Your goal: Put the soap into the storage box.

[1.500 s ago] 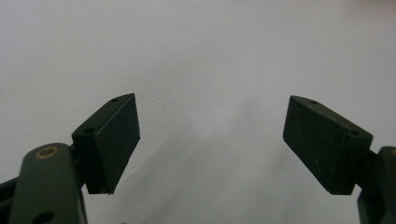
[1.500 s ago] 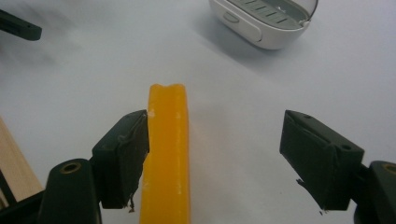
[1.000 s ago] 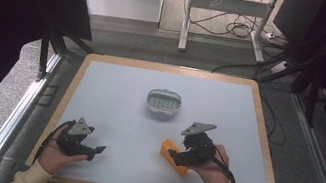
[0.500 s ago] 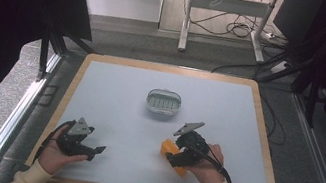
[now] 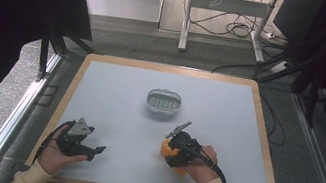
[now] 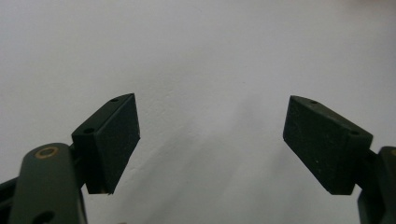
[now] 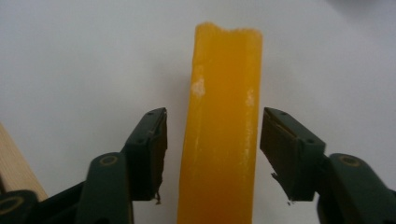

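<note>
An orange block (image 7: 223, 126) lies on the tabletop (image 5: 115, 93) toward the near edge, right of center, directly under the right claw (image 7: 212, 154). In the right gripper view the claw's jaws stand apart on either side of the block, a slim gap showing on each side, so the claw is released and straddling the block rather than gripping it. The left claw (image 6: 210, 144) rests near the left near corner, released too, jaws wide with only bare tabletop between them. A small oval dish (image 5: 164, 102) with a ridged inside sits farther off, near the middle of the tabletop, well apart from both claws.

The block looks long, narrow and squared, with a rough, chipped far end and pale scuffs along its face. I judge it light and fairly stiff, perhaps foam or wax, with a somewhat smooth skin that could slip under a weak pinch. The best hold seems to be across the two long flat sides, close to mid-length, so it does not swing or tip once lifted.
</note>
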`<state>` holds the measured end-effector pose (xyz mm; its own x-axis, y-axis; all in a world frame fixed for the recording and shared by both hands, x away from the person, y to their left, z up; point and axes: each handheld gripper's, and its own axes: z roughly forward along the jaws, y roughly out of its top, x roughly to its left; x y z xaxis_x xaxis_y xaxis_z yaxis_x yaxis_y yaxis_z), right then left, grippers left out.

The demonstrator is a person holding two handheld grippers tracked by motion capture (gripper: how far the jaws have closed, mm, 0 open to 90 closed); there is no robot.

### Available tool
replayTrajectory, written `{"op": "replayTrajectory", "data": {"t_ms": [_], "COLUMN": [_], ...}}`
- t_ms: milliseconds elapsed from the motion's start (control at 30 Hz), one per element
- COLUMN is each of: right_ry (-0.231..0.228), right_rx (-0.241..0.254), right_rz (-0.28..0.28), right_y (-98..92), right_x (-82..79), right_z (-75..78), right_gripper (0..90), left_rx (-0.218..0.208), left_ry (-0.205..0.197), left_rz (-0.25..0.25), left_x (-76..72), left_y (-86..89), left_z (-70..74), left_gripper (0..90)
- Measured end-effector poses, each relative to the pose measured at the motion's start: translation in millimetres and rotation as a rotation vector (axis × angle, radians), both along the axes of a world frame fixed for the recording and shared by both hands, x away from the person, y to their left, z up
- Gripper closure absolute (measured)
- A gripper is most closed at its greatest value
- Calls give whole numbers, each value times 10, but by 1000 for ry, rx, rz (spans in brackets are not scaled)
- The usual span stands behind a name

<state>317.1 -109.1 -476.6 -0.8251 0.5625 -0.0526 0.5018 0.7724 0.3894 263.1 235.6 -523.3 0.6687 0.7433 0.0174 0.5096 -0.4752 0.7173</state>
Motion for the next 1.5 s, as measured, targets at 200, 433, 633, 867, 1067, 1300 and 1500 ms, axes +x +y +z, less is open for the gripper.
{"op": "replayTrajectory", "data": {"t_ms": [200, 433, 633, 867, 1067, 1300, 1500], "right_ry": [31, 51, 41, -5, -34, -48, -51], "right_rx": [-28, -30, -35, -5, 26, 39, 42], "right_rz": [-4, -4, 9, 17, 30, 48, 56], "right_y": [-8, -1, 5, -34, -95, -132, -146], "right_x": [22, 22, 8, -37, -63, -59, -60], "right_z": [-42, -53, -33, 129, 243, 276, 289], "right_gripper": [561, 608, 616, 617, 618, 618, 618], "left_rx": [1, 3, 0, 2, 1, 4, 2], "left_ry": [-1, -1, -4, -12, -9, -8, -8], "left_rz": [-1, -3, -1, -2, -1, -4, -6], "left_x": [-1, 0, -3, -2, -3, 1, -2], "left_y": [-4, -6, 3, 8, 0, 2, -3], "left_z": [-3, -6, 0, 3, -2, -6, -7], "left_gripper": [188, 188, 188, 189, 189, 189, 189]}}
